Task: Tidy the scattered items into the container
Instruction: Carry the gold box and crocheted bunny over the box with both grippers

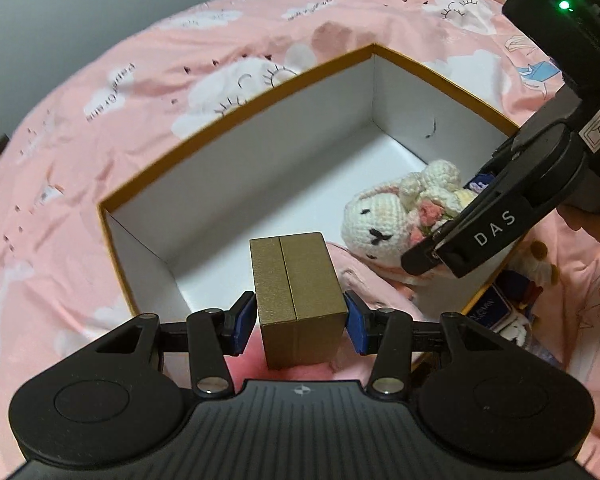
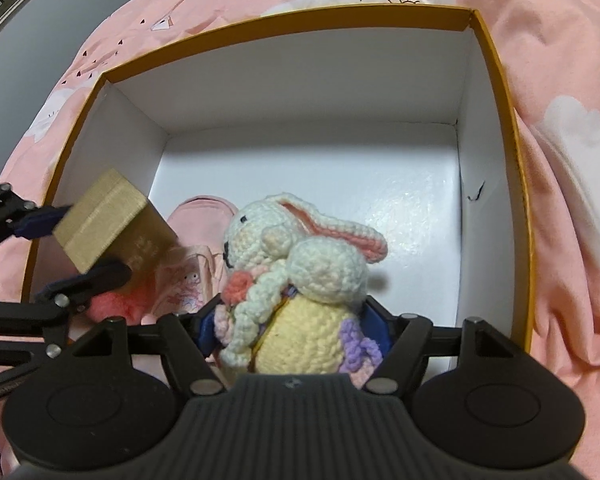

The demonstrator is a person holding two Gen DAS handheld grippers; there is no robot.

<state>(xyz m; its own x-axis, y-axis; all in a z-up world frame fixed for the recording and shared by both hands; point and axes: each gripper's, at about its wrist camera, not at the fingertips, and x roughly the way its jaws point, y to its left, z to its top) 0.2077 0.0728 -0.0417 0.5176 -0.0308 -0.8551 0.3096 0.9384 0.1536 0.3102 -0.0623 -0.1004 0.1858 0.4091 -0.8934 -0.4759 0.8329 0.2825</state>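
Your left tool (image 1: 302, 314) grips the gold box (image 1: 300, 296) by its sides, poised over the container (image 1: 236, 112) for release. Your right tool (image 2: 296, 328) has the crochet rabbit (image 2: 300, 280) between its pads, low inside; I cannot tell whether they press

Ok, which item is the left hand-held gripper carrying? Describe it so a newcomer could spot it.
Start at the big open cardboard box with orange rim and white inside on the pink bedding. Over its near edge, the left hand-held gripper clamps a small gold rectangular box. It is hard-edged and plain, unlike the soft white crocheted rabbit beside it.
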